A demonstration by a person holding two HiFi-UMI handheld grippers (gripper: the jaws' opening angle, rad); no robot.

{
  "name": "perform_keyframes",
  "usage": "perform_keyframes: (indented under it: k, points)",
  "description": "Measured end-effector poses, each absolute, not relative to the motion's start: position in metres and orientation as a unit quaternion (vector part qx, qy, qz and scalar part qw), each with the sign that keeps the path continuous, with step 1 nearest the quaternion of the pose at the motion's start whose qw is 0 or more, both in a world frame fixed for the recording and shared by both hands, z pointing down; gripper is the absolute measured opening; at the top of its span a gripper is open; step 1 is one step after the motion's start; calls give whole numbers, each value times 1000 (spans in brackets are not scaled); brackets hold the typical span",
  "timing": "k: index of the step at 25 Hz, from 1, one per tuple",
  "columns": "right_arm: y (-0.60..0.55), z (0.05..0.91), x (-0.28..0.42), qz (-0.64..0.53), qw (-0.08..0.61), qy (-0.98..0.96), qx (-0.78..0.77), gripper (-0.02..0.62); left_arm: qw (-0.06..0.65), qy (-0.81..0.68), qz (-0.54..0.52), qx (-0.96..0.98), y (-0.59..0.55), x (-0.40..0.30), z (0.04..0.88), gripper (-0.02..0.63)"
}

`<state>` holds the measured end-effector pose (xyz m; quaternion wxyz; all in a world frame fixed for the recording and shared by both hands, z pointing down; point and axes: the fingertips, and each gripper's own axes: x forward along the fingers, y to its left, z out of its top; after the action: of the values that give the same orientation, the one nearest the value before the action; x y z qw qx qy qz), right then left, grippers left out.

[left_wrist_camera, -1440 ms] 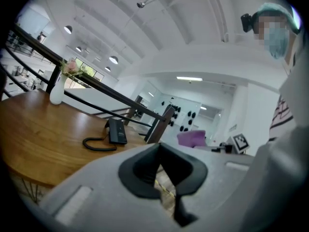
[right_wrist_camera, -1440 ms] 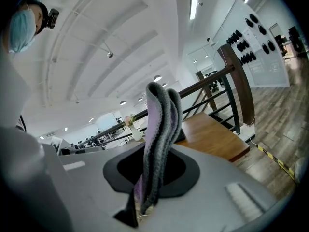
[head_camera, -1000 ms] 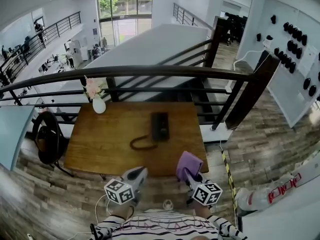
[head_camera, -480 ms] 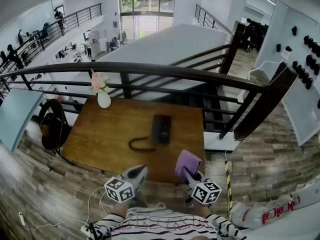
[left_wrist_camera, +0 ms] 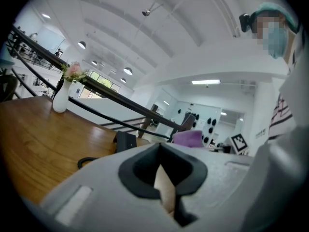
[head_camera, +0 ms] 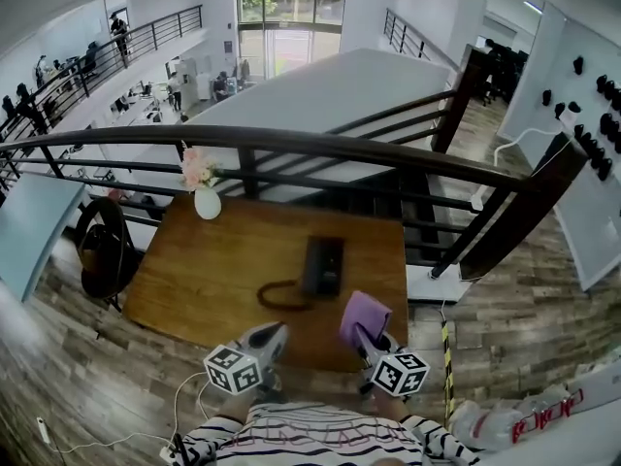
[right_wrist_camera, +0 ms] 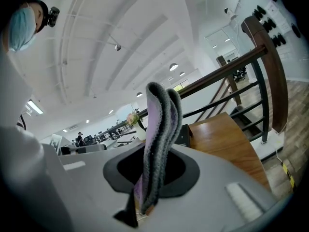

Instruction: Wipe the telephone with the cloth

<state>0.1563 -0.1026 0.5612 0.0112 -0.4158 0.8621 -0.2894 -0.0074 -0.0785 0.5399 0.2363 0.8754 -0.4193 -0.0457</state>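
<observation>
The black telephone [head_camera: 323, 265] lies flat at the middle of the wooden table [head_camera: 194, 280], its coiled cord [head_camera: 281, 295] looping to the left. The phone also shows in the left gripper view [left_wrist_camera: 125, 141] and behind the cloth in the right gripper view [right_wrist_camera: 184, 135]. My right gripper [head_camera: 361, 334] is shut on a folded purple cloth [head_camera: 366, 316] that stands up from its jaws [right_wrist_camera: 161, 124]. It hovers at the table's near edge, short of the phone. My left gripper [head_camera: 272, 336] is shut and holds nothing, also at the near edge.
A white vase with pink flowers [head_camera: 206, 198] stands at the table's far left corner. A dark railing [head_camera: 388, 153] runs right behind the table. A black chair [head_camera: 102, 250] is at the table's left side. Cables [head_camera: 184, 396] lie on the floor by my feet.
The view has shifted and the table sits slightly closer and lower in the head view. Both grippers keep their places in front of me, the cloth still held.
</observation>
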Motion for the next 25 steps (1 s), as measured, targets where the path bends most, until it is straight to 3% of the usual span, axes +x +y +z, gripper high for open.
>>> perform_keyframes:
  k: [14, 25]
  points:
    - [-191, 552, 64, -279, 27, 841, -464, 52, 235, -359, -34, 903, -185, -93, 531, 0]
    - [-251, 563, 54, -283, 15, 827, -485, 52, 254, -346, -23, 903, -246, -108, 546, 0]
